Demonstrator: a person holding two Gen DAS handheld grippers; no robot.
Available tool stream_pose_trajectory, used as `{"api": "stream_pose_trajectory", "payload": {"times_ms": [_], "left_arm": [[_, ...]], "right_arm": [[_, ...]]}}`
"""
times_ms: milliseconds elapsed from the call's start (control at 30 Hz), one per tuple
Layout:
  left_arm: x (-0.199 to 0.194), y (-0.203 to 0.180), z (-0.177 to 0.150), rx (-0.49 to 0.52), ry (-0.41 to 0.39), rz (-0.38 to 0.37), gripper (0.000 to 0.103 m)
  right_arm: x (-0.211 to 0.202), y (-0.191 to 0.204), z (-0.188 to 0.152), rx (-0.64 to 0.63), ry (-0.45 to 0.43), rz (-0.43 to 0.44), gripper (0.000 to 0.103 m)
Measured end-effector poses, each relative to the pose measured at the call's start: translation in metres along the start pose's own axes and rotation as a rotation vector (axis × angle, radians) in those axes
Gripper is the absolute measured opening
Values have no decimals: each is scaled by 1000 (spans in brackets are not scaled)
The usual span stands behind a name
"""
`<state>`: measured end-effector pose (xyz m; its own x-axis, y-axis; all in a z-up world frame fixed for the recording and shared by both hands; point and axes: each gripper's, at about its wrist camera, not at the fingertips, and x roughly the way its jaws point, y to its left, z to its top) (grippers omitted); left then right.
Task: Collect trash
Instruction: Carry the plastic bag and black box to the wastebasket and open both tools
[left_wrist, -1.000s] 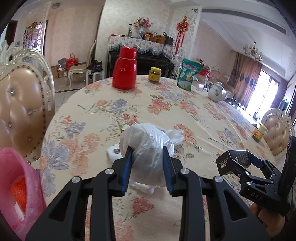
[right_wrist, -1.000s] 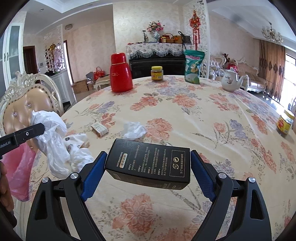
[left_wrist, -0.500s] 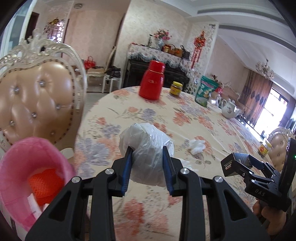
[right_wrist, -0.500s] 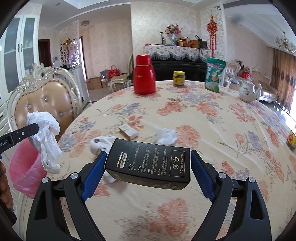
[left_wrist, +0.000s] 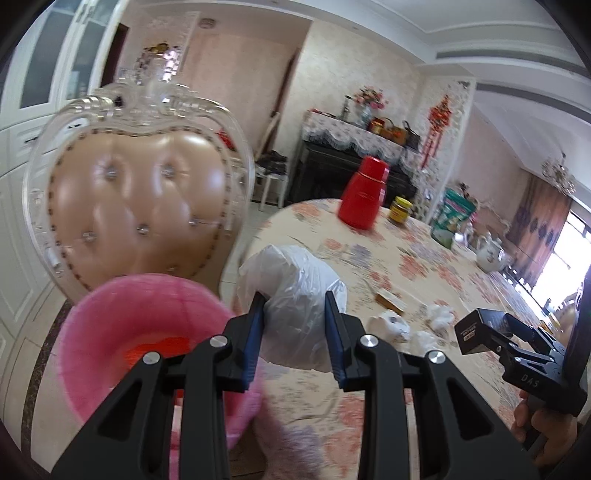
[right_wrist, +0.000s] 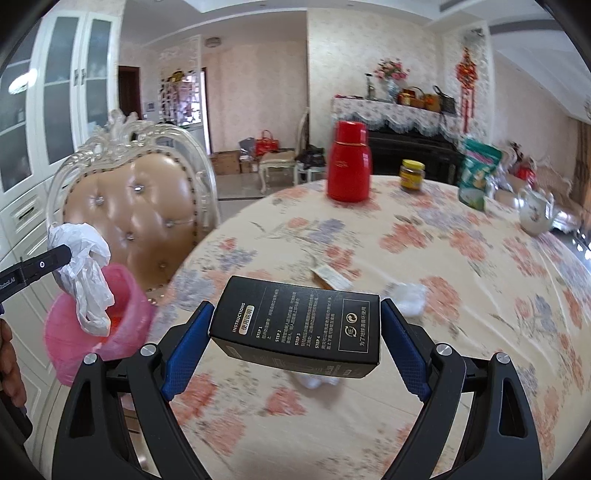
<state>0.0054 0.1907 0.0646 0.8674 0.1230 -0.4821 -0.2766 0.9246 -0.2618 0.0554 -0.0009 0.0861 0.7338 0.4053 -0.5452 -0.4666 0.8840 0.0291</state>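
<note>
Beside the floral table (right_wrist: 461, 258), left tool (left_wrist: 295, 314) clamps a white bag (left_wrist: 295, 295); only the right view shows the right tool (right_wrist: 295, 325) gripping the black box (right_wrist: 295, 325)

Two handheld grippers, alike in build. Left gripper (left_wrist: 295, 317): black plastic linkage arms with triangular cut-outs, round silver screws at the pivots, flat blue pads lining the inner faces of both fingers (left_wrist: 255, 332). Right gripper (right_wrist: 295, 332): same black frame, same silver screws, same blue pads (right_wrist: 184, 347). Seen from the left wrist view, pale lettering "DAS" moulded on the black body of the right one. Seen from the right wrist view, white lettering and a small ringed dot on a black finger of the left one.
</note>
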Motion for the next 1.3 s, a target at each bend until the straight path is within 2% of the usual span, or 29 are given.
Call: {"api": "stream_pose_trajectory", "payload": {"times_ms": [200, 467, 633, 933, 1300], "left_arm": [[-19, 40, 2, -42, -27, 61, 31], [-36, 75, -2, -48, -47, 179, 31], [-41, 93, -4, -58, -51, 227, 31], [-51, 117, -5, -63, -52, 292, 31], [-55, 132, -9, -75, -45, 316, 32]], "right_arm": [[5, 38, 11, -42, -8, 59, 83], [13, 85, 22, -98, -10, 131, 83], [17, 114, 28, -133, -6, 178, 84], [32, 168, 35, -194, 16, 280, 84], [52, 209, 38, -237, 55, 348, 84]]}}
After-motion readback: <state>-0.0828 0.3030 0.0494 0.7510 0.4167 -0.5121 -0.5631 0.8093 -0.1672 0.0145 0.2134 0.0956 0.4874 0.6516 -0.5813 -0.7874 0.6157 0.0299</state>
